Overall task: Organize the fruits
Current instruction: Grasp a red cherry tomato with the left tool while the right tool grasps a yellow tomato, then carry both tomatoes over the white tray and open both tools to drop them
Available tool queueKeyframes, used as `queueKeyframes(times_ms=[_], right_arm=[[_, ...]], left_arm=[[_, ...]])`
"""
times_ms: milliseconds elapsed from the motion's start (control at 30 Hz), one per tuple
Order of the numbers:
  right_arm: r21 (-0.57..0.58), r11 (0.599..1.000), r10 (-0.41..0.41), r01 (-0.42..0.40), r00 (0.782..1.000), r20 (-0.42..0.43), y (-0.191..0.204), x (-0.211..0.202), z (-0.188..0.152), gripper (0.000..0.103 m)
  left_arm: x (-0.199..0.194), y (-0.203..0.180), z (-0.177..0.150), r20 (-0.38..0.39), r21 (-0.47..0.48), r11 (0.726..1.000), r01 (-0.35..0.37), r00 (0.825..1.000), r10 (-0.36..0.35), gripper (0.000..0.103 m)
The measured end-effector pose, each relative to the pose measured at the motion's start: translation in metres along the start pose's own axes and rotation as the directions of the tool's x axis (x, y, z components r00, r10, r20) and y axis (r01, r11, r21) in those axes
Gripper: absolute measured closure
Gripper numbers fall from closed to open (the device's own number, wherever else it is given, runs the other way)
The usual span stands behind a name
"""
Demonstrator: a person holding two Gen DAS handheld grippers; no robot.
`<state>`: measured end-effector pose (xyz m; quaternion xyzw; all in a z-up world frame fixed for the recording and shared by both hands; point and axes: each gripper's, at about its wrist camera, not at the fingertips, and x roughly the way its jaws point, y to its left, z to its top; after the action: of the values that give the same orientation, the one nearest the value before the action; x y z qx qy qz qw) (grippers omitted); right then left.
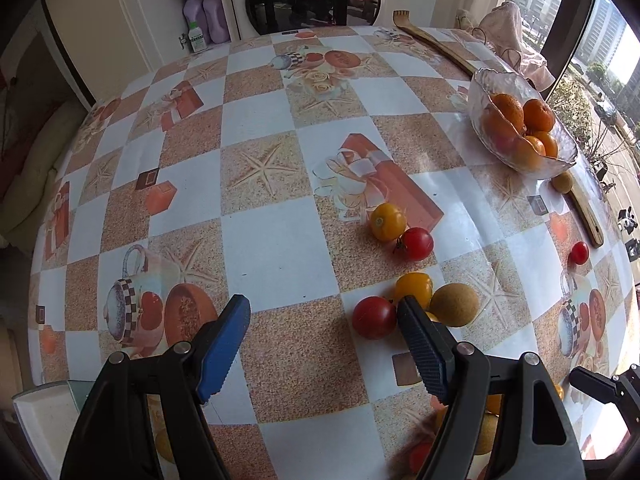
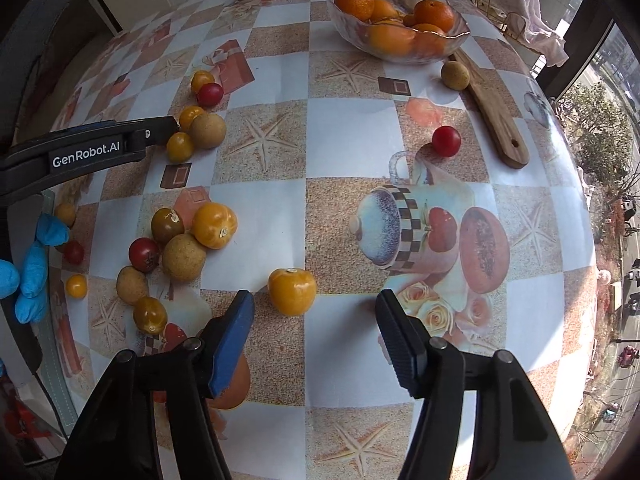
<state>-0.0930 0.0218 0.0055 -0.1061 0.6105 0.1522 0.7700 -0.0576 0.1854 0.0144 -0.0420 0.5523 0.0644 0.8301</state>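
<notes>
In the left wrist view my left gripper [image 1: 323, 301] stands open over the tablecloth. A red tomato [image 1: 374, 317] lies just inside its right finger, not pinched, with a yellow tomato [image 1: 414, 287] and a tan round fruit [image 1: 454, 305] behind that finger. In the right wrist view my right gripper [image 2: 315, 296] is open, and a yellow tomato [image 2: 292, 291] sits on the table between its fingertips, touching neither pad. A glass bowl [image 2: 460, 36] at the far side holds several oranges [image 2: 354, 2]; it also shows as the bowl [image 1: 560, 160] at right.
Several tomatoes and tan fruits [image 2: 184, 257] are scattered left of the right gripper, near a blue-gloved hand [image 2: 32, 268]. A lone red tomato [image 2: 446, 141] and a tan fruit [image 2: 455, 75] lie by a long wooden stick [image 2: 496, 116]. The table edge curves close at right.
</notes>
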Motion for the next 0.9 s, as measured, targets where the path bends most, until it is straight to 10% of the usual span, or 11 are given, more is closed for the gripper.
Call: queueKeyframes(times_ms=[167,433,900], right_arm=[[-0.015,0.999,-0.034,0.035,0.999,0.01,0.004,0.001,0.001,0.051],[-0.011,1.0,-0.023,0.024,0.999,0.022,0.003,-0.002,0.0,0.078],[0.128,0.983,0.128,-0.131,0.991,0.031,-0.019,-0.021,-0.01,0.078]], left_arm=[[0.003,0.002,-0.002,-0.007,-0.021,1.0,0.004,1.0,-0.004,0.029],[0.001,-0.018,-0.005,-0.02,0.043,0.999,0.033,0.999,-0.032,0.08],[-0.049,0.005,-0.028,0.019,-0.061,0.993,0.105,0.994,-0.104,0.08]])
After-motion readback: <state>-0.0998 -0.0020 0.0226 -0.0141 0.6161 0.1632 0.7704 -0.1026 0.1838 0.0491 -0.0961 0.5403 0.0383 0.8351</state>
